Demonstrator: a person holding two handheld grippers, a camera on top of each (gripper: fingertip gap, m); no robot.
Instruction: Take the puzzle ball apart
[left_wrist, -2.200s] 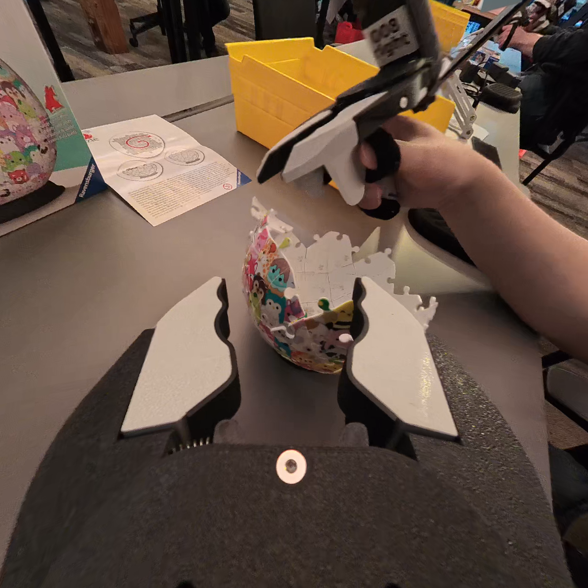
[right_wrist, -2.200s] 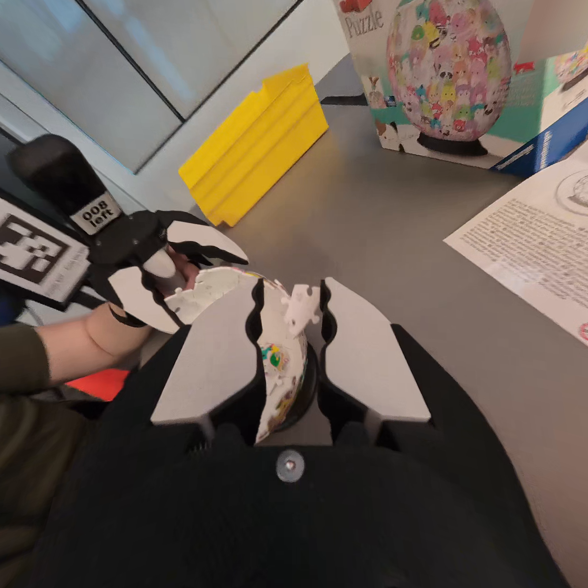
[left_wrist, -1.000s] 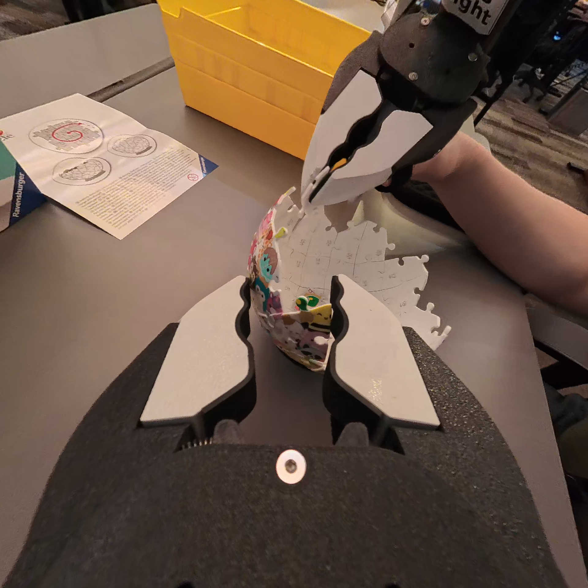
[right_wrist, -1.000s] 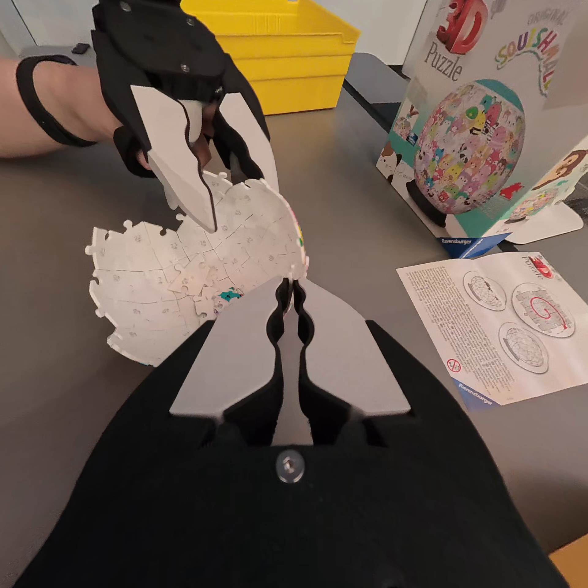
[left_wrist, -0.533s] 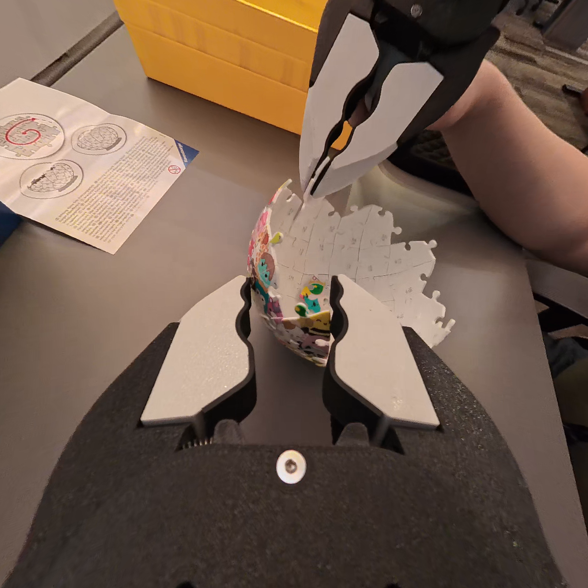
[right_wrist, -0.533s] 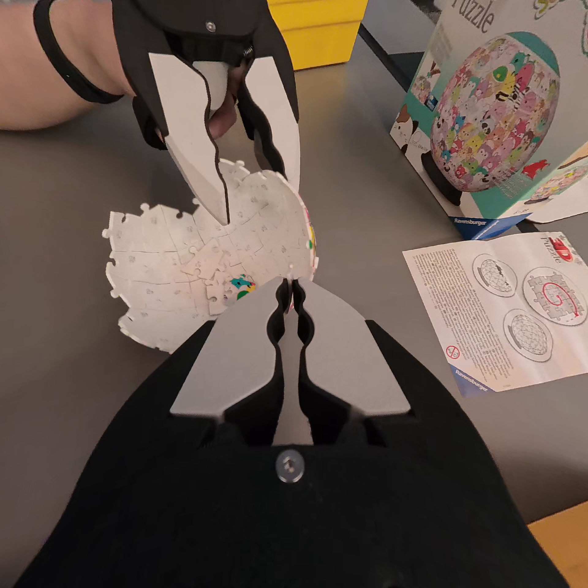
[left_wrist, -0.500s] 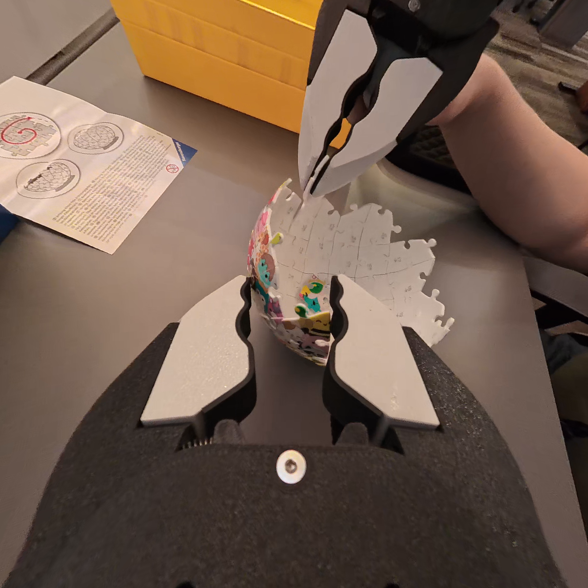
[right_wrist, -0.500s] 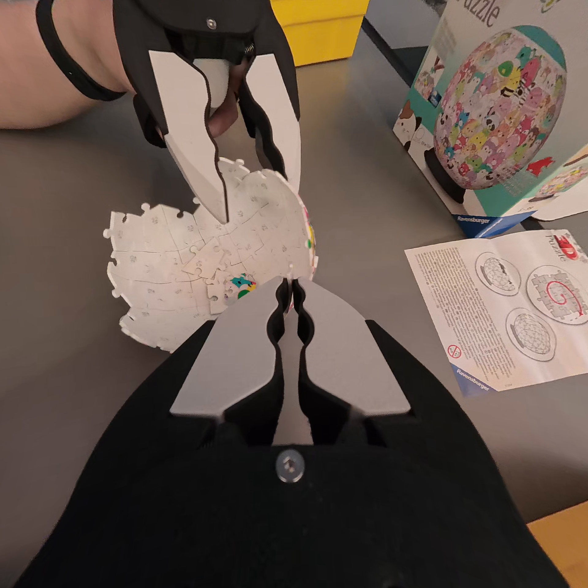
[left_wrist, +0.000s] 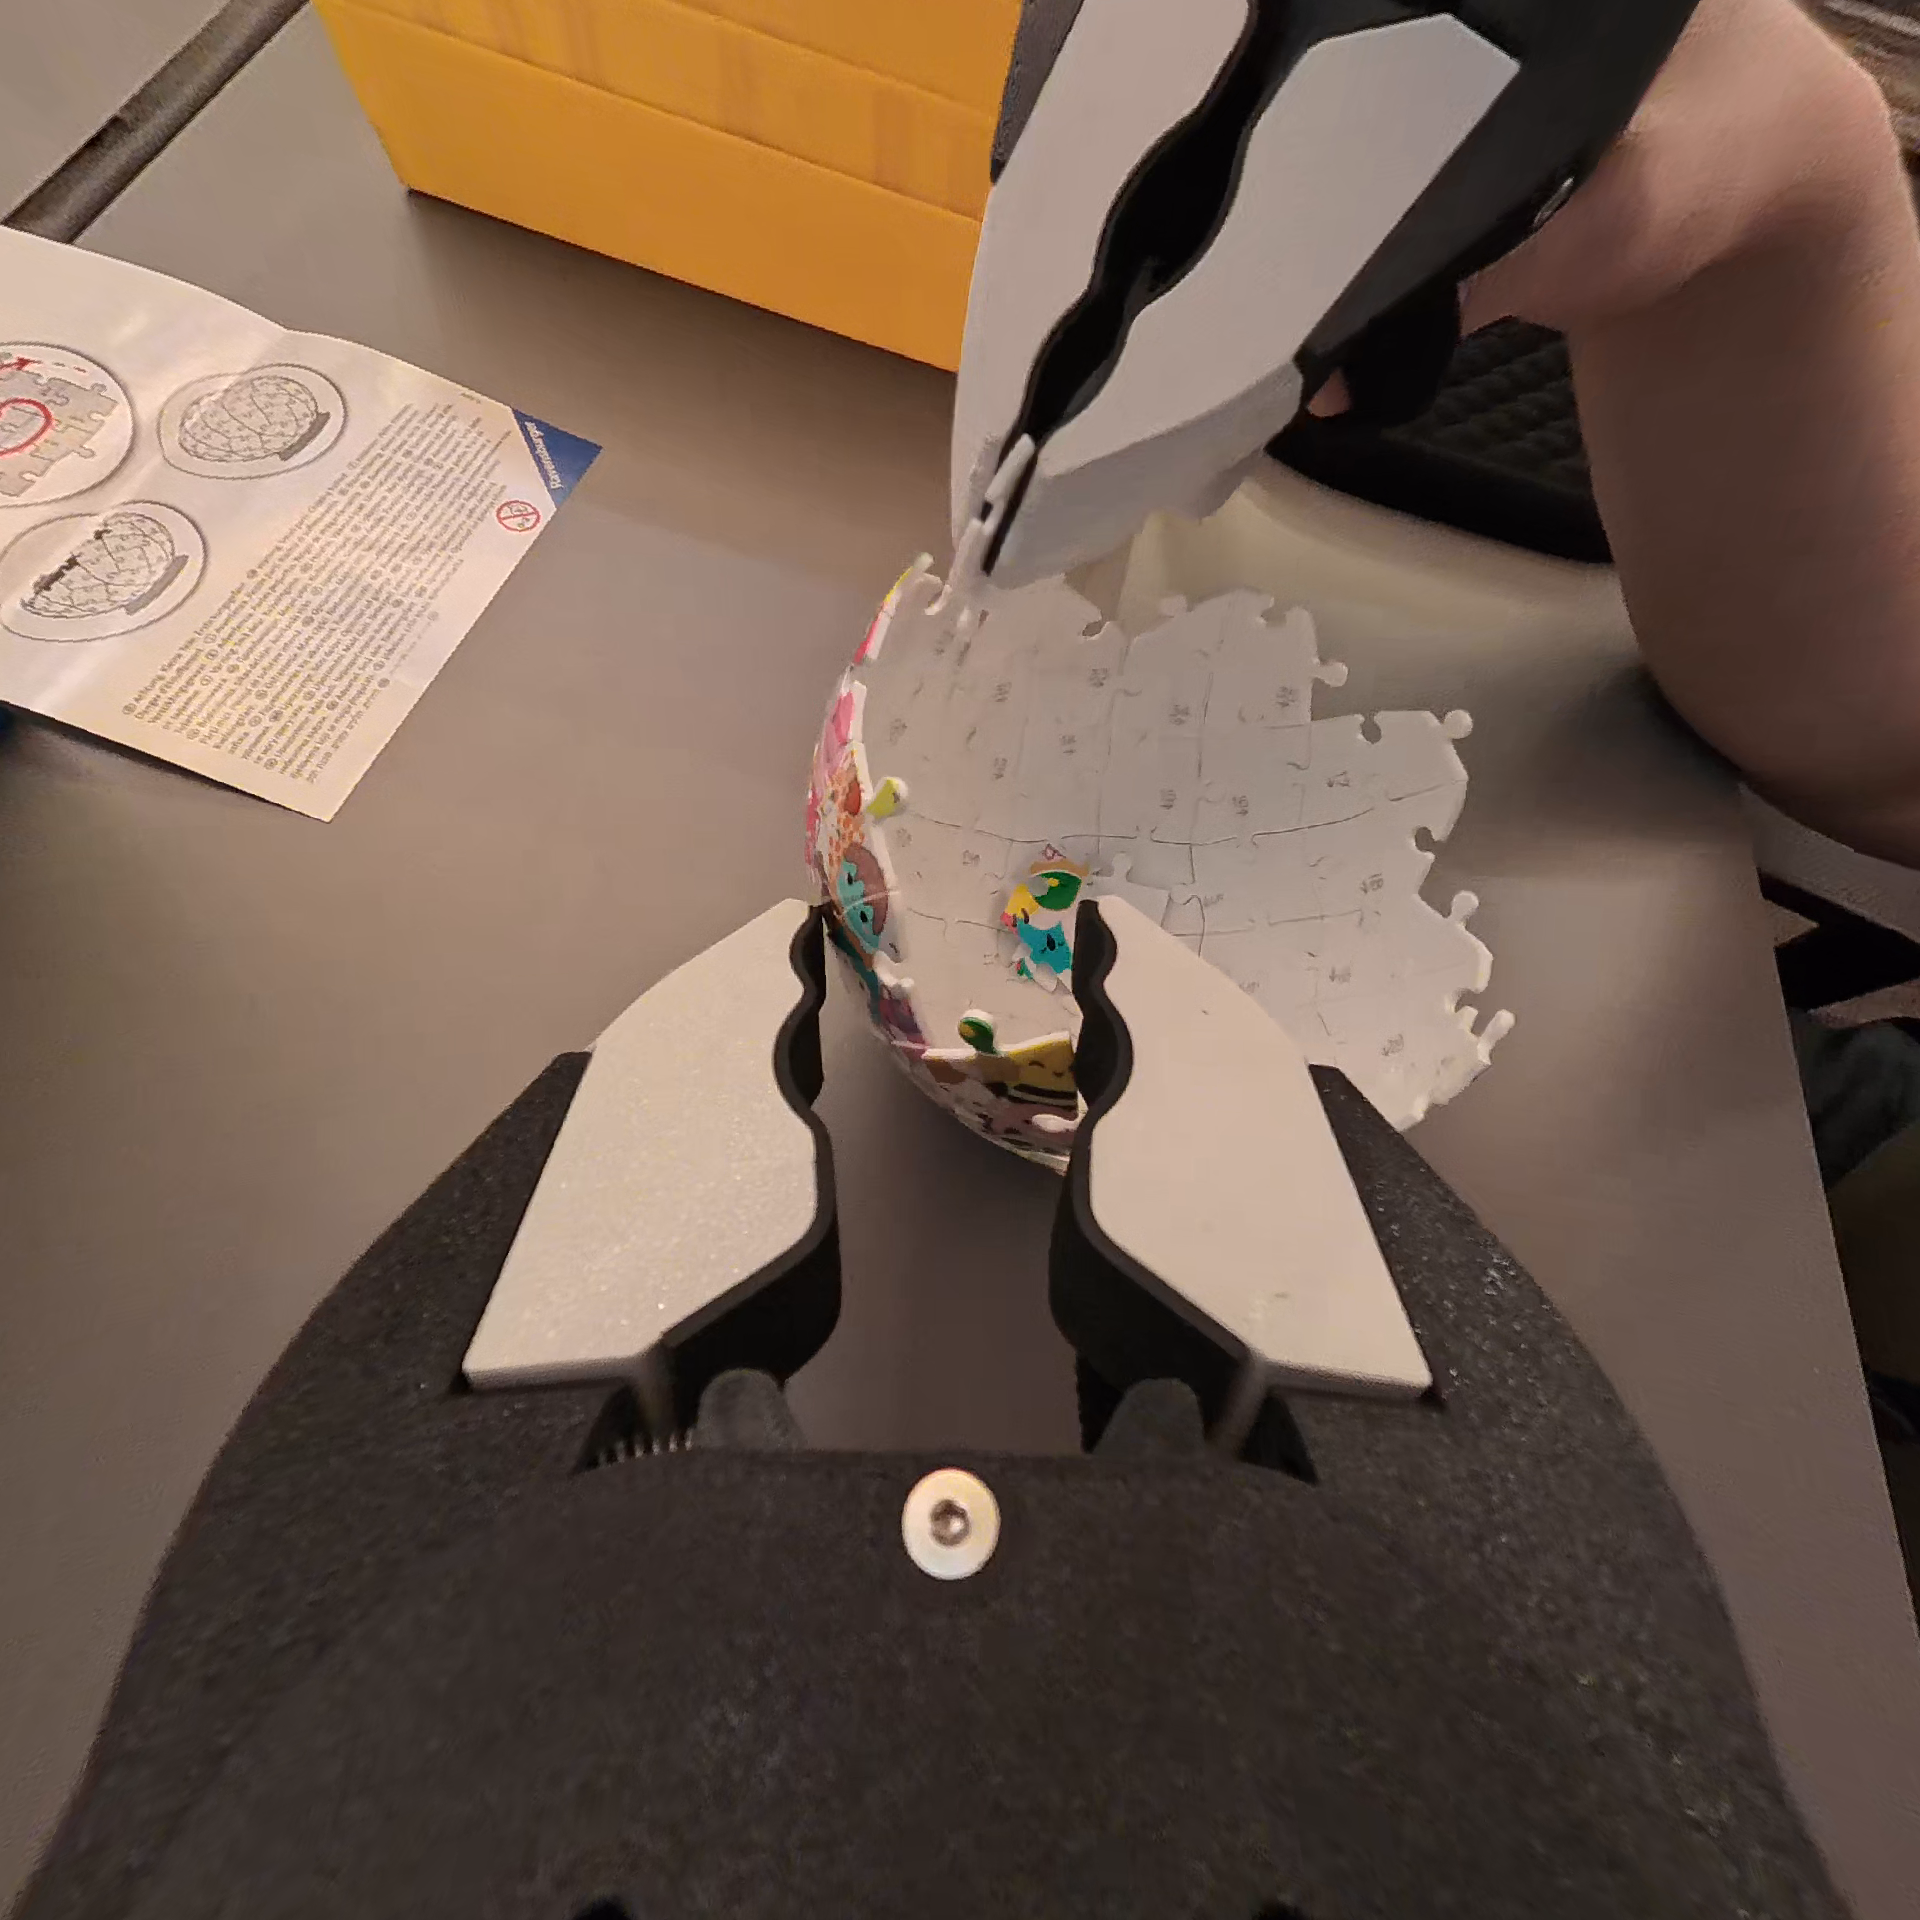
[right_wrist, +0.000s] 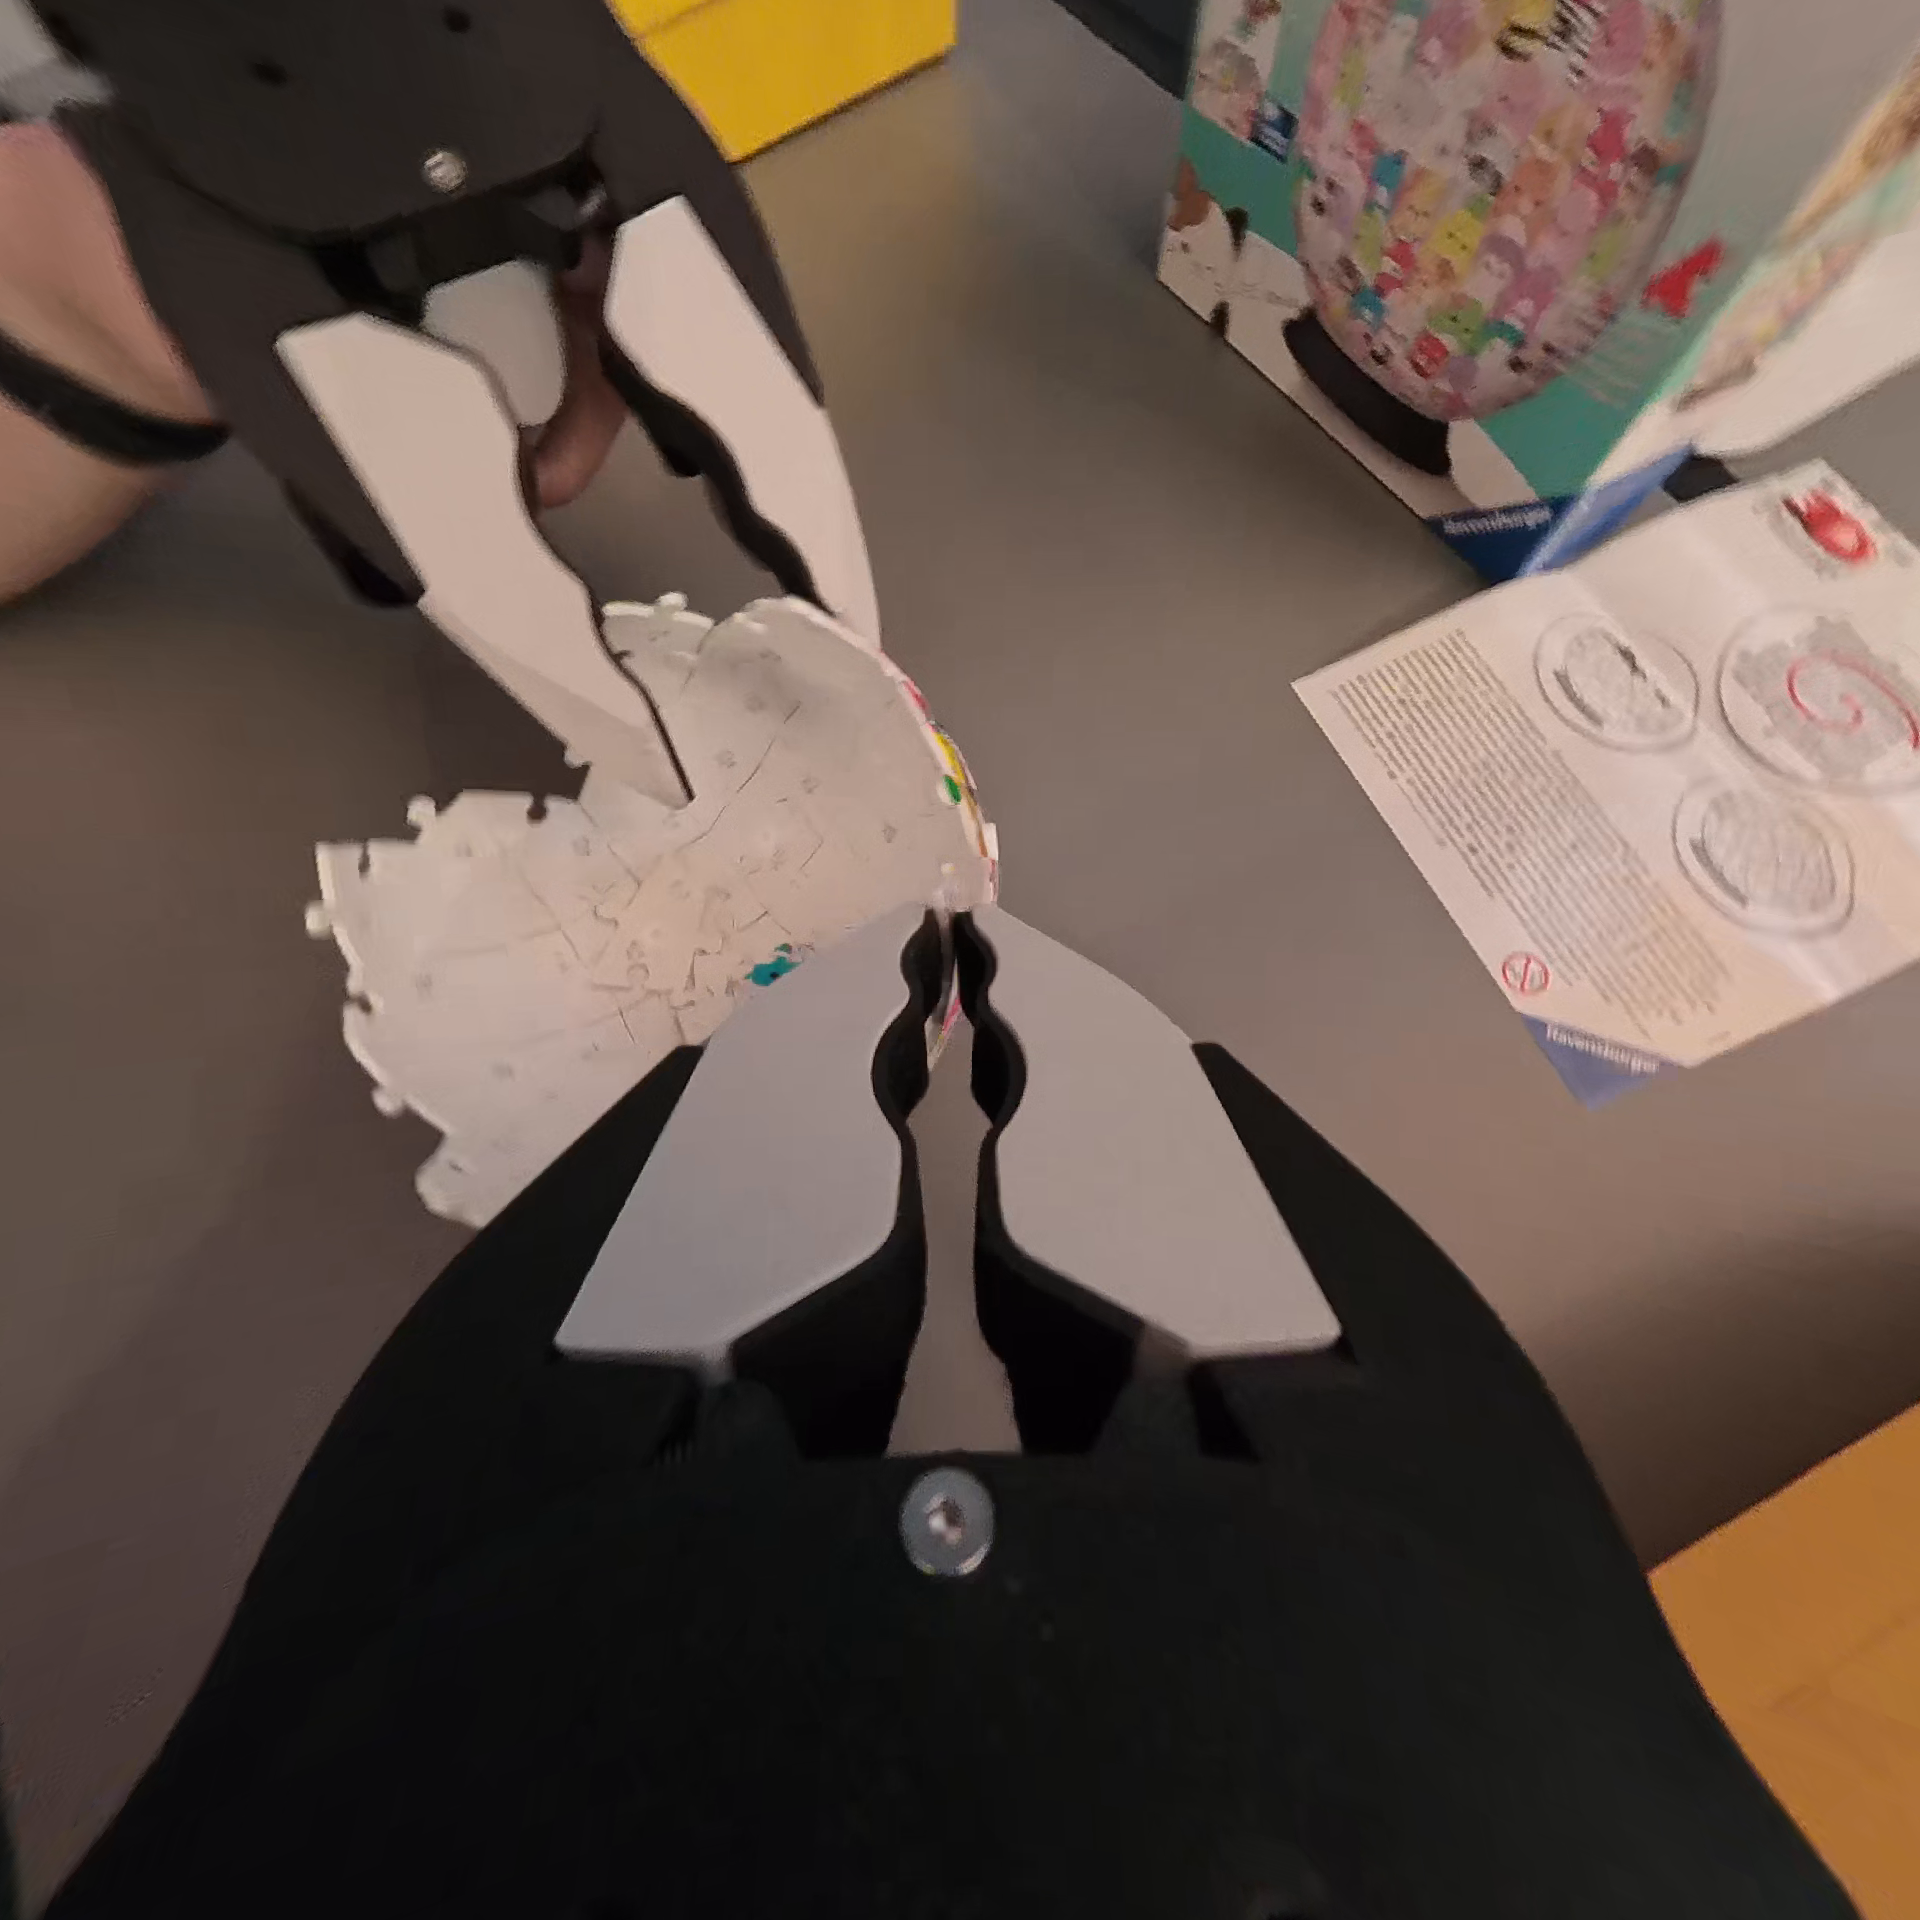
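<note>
The left gripper (left_wrist: 945, 925) is nearest in the left wrist view. Its jaws stand moderately apart and straddle the wall of the puzzle ball (left_wrist: 1174, 831): one finger on the printed outside, the other inside the shell. Whether the fingers press on the wall cannot be told from these views.

The puzzle ball is a partly dismantled open shell, resting on the grey bench (left_wrist: 312, 1039). Its white inner face shows, the printed outer face is turned toward the side where the instruction sheet lies, and the rim is ragged with puzzle tabs. A loose-looking coloured piece (left_wrist: 1044, 914) lies inside the shell, just beside the left gripper's inner finger.

At the far rim of the shell, the right gripper (left_wrist: 987, 530) comes down from above. Its jaws are closed to a narrow slit, pinching a white rim piece (left_wrist: 977, 540) at the top edge of the shell. In the right wrist view the same tips (right_wrist: 951, 925) meet at the shell's rim, with a sliver of puzzle piece visible between them; that view is somewhat blurred. A bare forearm (left_wrist: 1766, 520) runs behind the right gripper.

Farther along the bench, an unfolded instruction sheet (left_wrist: 239, 520) lies flat, well apart from the ball. Beyond it a yellow bin (left_wrist: 675, 156) stands toward the bench's far edge. In the right wrist view the puzzle's box (right_wrist: 1475, 239) stands upright beyond the sheet (right_wrist: 1662, 790), and a wooden surface (right_wrist: 1818, 1662) shows at the near corner.
</note>
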